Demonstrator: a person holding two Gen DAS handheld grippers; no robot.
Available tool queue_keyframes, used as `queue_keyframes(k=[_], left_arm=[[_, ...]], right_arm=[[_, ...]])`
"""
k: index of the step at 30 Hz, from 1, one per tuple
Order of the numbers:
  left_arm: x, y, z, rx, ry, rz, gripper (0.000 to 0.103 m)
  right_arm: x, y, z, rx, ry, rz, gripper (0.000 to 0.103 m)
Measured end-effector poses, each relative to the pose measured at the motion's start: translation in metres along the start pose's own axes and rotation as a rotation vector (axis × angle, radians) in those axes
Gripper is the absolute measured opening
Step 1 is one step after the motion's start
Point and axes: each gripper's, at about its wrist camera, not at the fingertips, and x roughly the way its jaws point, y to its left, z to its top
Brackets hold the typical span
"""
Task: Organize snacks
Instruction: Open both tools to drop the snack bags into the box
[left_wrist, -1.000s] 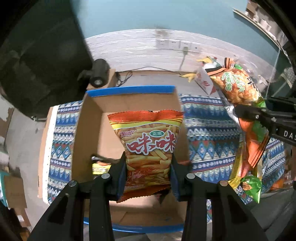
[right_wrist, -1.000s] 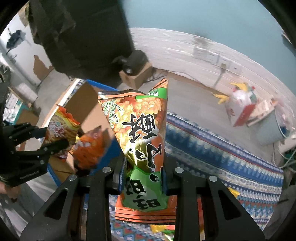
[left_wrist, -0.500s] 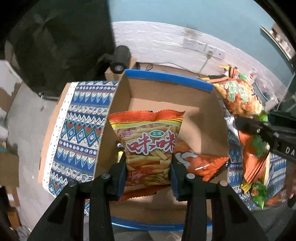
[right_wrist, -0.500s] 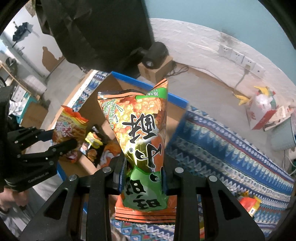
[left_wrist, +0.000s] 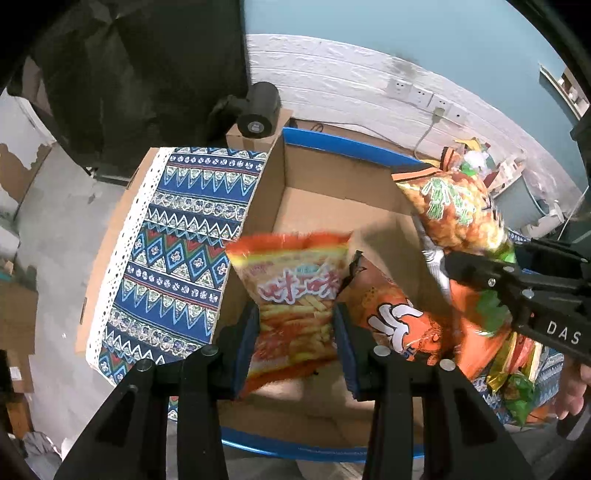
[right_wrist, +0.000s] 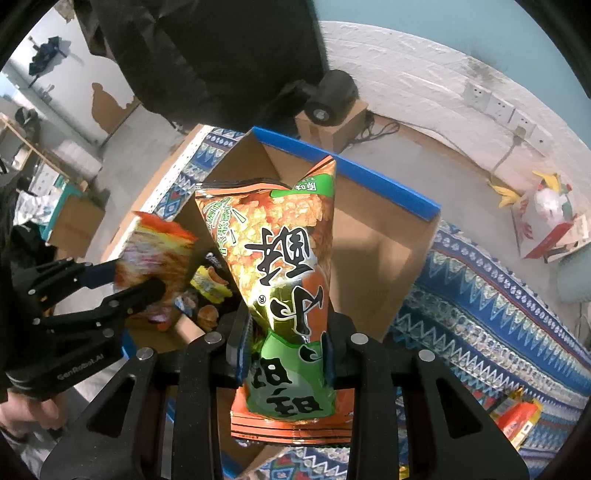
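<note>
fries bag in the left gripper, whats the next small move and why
Probably let go. The left gripper has the fries bag over the open box, above the snacks already lying inside, and its jaws are opening with the bag between them. The right gripper holds its green-orange bag nearby, so release straight down.

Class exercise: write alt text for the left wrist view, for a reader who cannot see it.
The left gripper, jaws opening, has an orange bag of stick snacks between its fingers over an open cardboard box on a patterned cloth. At right, the right gripper holds an orange-and-green snack bag.
</note>
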Motion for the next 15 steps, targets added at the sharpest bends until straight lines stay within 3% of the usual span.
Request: queue_keyframes(k=[4,8,12,15], left_arm=[[-0.003,-0.004,0.002,0.004,-0.011,0.005,0.056],[-0.005,-0.009,0.003,0.018,-0.016,0.0,0.057],[-0.006,-0.018,0.003,0.034,-0.019,0.002,0.064],[-0.009,-0.025,0.004,0.043,-0.025,-0.005,0.064]], right_arm=[[0.0,0.0,-0.002,-0.01,0.006,-0.016,0.03],[-0.007,-0.003,-0.003,-0.006,-0.003,-0.027,0.033],[-0.017,-0.006,-0.007,0.0,-0.02,-0.036,0.048],[-0.025,-0.008,-0.012,-0.015,-0.028,-0.063,0.048]])
